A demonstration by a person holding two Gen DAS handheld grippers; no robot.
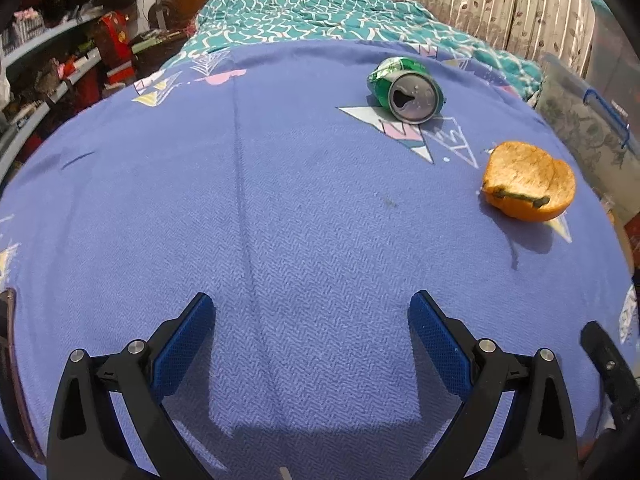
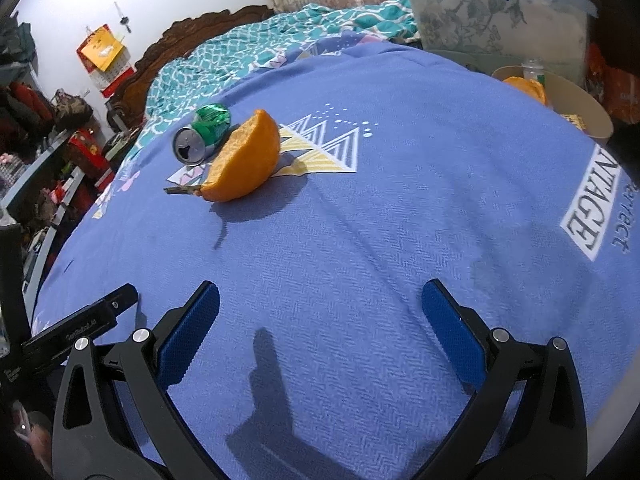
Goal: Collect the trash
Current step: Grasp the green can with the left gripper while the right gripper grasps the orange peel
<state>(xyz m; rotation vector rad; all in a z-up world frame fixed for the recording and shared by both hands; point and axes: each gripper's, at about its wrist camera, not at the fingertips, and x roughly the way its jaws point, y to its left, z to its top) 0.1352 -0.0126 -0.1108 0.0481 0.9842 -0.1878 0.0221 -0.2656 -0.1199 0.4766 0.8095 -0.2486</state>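
A crushed green can (image 1: 406,90) lies on its side on the blue bedsheet (image 1: 280,208), its opened top facing me. To its right rests an orange peel half (image 1: 528,182) with a dark stem. My left gripper (image 1: 311,308) is open and empty, well short of both. In the right wrist view the orange peel (image 2: 244,160) sits in front of the can (image 2: 202,134), up and to the left. My right gripper (image 2: 320,300) is open with nothing between its fingers. The left gripper's body (image 2: 80,328) shows at the lower left.
A round beige bin (image 2: 580,104) holding orange peel and a bottle stands past the bed's right edge. A clear lidded storage box (image 2: 500,16) sits behind it. A teal quilt (image 1: 312,16) covers the bed's far end. Cluttered shelves (image 1: 48,72) line the left.
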